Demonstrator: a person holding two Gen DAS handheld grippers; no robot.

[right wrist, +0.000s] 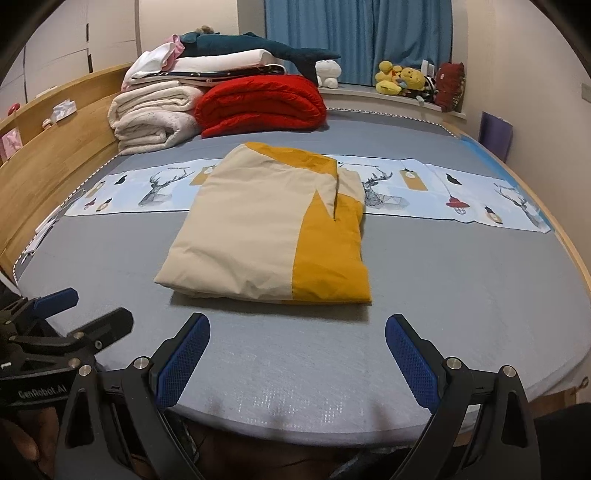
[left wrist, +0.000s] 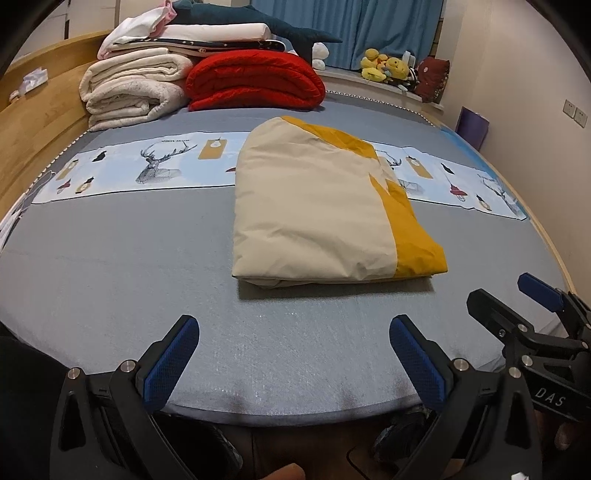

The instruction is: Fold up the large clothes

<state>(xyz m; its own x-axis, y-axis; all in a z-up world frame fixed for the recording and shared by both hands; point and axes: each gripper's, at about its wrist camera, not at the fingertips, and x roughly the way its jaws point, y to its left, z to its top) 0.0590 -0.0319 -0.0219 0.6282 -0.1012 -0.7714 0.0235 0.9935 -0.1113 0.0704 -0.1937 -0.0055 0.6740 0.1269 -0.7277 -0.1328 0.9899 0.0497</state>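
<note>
A folded cream-and-mustard garment (left wrist: 325,206) lies flat at the centre of both frames on a grey woven bed cover (left wrist: 147,266), its thin, faintly crinkled fabric squared into a thick rectangular packet – cream across the left and middle, a mustard band down the right side and along the upper edge. Its far end overlaps a pale blue printed runner (left wrist: 155,166) bearing line-drawn stags and lanterns, which crosses the bed from left to right.

At the bottom of the left wrist view, the left gripper (left wrist: 293,354) hangs over the near edge of the mattress, its black jaws spread wide and grasping nothing; the blue fingers (left wrist: 170,363) have a fine mesh texture. The right gripper (right wrist: 297,354) fills the bottom of its own frame in the same way – jaws parted, empty, short of the garment's near fold. Each gripper also shows at the lower outer edge of the other's view.

In the upper left of both frames, rolled cream fleece blankets (left wrist: 136,88) sit stacked beside a plump, quilted red duvet (left wrist: 255,79), with flat white bedding (left wrist: 218,33) and a dark teal plush shark (left wrist: 266,24) above. Blue curtains (left wrist: 351,26) hang at upper centre. Yellow plush toys (left wrist: 384,64) line the window ledge at upper right, and a curved light-wood bed frame (left wrist: 40,122) bounds the left.
</note>
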